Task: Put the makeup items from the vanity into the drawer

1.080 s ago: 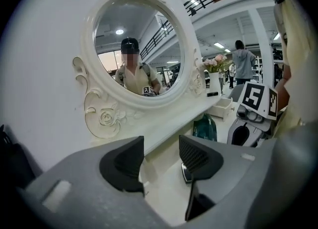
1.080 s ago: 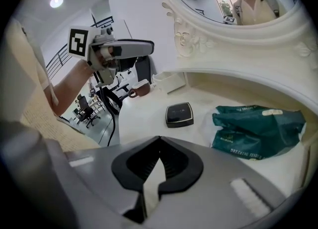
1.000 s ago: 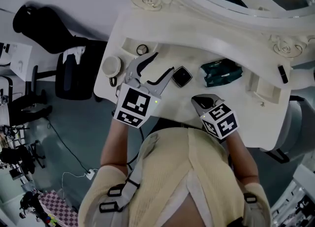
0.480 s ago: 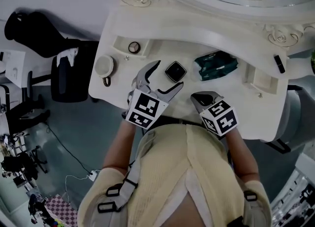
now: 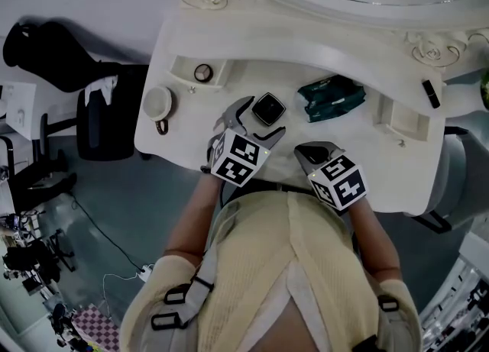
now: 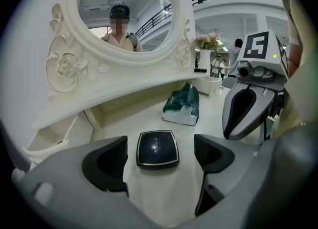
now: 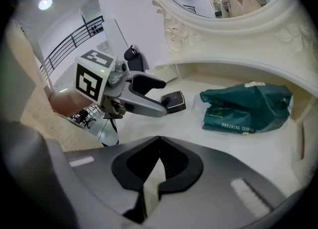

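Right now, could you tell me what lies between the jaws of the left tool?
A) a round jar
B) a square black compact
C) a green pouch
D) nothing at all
B: the left gripper view shows the square black compact lying flat on the vanity top between the jaws of the left tool, which are opening, with a gap on either side.

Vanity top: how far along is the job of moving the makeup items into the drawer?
Done: nothing visible; no open drawer is in view. In hand: the left gripper is opening its fingers around the black compact, which lies untouched on the vanity between them. The right gripper is shut and empty. Left: stowing the compact, then the green packet.
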`<action>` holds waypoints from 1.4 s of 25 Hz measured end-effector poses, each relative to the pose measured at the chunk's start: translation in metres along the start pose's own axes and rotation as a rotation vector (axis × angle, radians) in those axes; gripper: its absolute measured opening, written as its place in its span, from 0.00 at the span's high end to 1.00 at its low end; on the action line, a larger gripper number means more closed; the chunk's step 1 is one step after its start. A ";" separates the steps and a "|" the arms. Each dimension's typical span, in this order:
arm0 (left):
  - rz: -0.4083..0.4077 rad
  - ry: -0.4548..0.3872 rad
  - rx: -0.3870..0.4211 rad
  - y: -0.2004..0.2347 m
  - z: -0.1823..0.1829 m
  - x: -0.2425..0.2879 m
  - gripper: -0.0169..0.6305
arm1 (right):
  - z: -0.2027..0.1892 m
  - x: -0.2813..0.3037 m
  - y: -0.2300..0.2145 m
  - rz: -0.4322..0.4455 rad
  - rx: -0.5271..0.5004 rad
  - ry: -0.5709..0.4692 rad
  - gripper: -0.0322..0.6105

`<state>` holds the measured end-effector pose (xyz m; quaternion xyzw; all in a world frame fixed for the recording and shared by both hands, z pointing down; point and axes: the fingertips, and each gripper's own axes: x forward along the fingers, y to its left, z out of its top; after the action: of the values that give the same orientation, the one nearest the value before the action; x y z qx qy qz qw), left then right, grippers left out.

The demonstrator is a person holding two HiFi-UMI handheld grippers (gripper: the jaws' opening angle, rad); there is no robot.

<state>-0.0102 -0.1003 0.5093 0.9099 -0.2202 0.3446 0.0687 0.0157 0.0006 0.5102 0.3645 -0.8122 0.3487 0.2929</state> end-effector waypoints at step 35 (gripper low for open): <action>0.009 -0.051 0.052 -0.001 -0.013 0.003 0.49 | 0.007 0.009 0.004 0.039 -0.037 0.013 0.95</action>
<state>-0.0158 -0.0967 0.5210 0.9189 -0.2171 0.3273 0.0380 0.0054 -0.0066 0.5113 0.3409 -0.8237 0.3417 0.2978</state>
